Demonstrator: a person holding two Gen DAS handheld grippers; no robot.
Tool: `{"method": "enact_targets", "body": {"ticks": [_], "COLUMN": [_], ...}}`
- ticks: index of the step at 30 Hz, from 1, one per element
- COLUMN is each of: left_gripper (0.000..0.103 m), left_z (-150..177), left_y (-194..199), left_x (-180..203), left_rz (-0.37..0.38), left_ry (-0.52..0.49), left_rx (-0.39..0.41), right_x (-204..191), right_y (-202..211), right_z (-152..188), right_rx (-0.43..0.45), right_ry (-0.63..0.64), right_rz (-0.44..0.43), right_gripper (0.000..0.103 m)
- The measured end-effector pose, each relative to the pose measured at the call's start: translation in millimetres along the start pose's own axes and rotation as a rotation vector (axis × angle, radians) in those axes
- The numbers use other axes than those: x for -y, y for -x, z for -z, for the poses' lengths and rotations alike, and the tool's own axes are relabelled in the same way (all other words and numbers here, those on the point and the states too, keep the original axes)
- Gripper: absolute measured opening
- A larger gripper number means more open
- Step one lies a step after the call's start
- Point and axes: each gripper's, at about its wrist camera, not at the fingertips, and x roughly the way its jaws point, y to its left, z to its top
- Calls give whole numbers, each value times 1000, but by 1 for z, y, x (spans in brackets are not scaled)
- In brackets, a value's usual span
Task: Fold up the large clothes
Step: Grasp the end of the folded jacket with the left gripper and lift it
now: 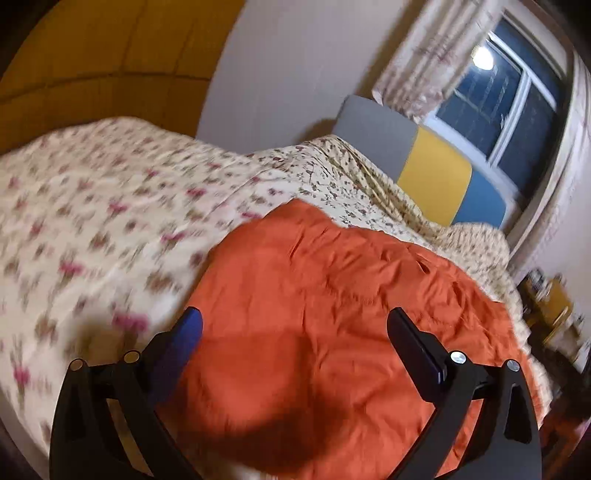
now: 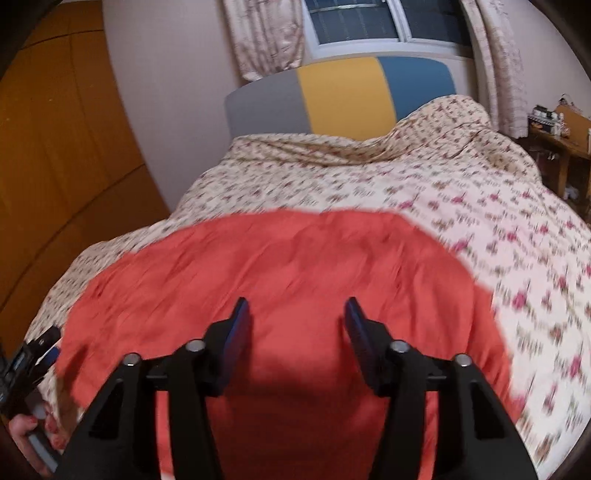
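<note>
An orange-red garment (image 1: 332, 314) lies spread flat on a floral bedspread (image 1: 92, 221). In the left wrist view my left gripper (image 1: 295, 317) hangs above the garment's near part, its jaws wide apart with nothing between them. The same garment (image 2: 295, 266) fills the middle of the right wrist view. There my right gripper (image 2: 295, 306) hovers over it with the jaws apart and only cloth below them, not pinched. The left gripper (image 2: 33, 354) shows at the left edge of the right wrist view, held by a hand (image 2: 26, 432).
The bed has a grey, yellow and blue headboard (image 2: 340, 99) under a dark window (image 2: 354, 18) with curtains. An orange wardrobe (image 2: 55, 147) stands on the left. A wooden side table (image 2: 565, 144) with small items sits on the bed's right.
</note>
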Motion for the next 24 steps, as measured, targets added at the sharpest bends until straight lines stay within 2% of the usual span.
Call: {"method": "enact_targets", "body": {"ticks": [1, 3, 5, 6, 8, 11, 13, 16, 24], "left_gripper": [99, 99, 97, 93, 83, 80, 72, 72, 72], "left_z": [5, 13, 21, 25, 37, 50, 54, 52, 47], "left_y": [7, 20, 29, 32, 38, 36, 28, 16, -7], "left_x": [-4, -7, -6, -7, -13, -26, -34, -42, -33], "left_rz": [8, 24, 35, 40, 50, 65, 81, 116, 167], "left_ry": [18, 22, 13, 14, 50, 118, 169, 234, 257], "left_rx": [4, 11, 8, 0, -24, -76, -119, -154, -133], "right_x": [-6, -18, -31, -39, -51, -66, -73, -77, -73], "right_y": [5, 11, 14, 14, 11, 2, -13, -38, -50], "right_z": [8, 20, 31, 35, 40, 43, 46, 60, 82], "right_rx": [-3, -16, -36, -40, -50, -65, -109, -170, -114], "right_ry": [-2, -2, 8, 24, 48, 64, 80, 130, 172], "right_rz": [-18, -57, -95, -105, -116, -134, -121, -61, -44], "right_gripper": [41, 26, 20, 18, 15, 13, 13, 12, 10]}}
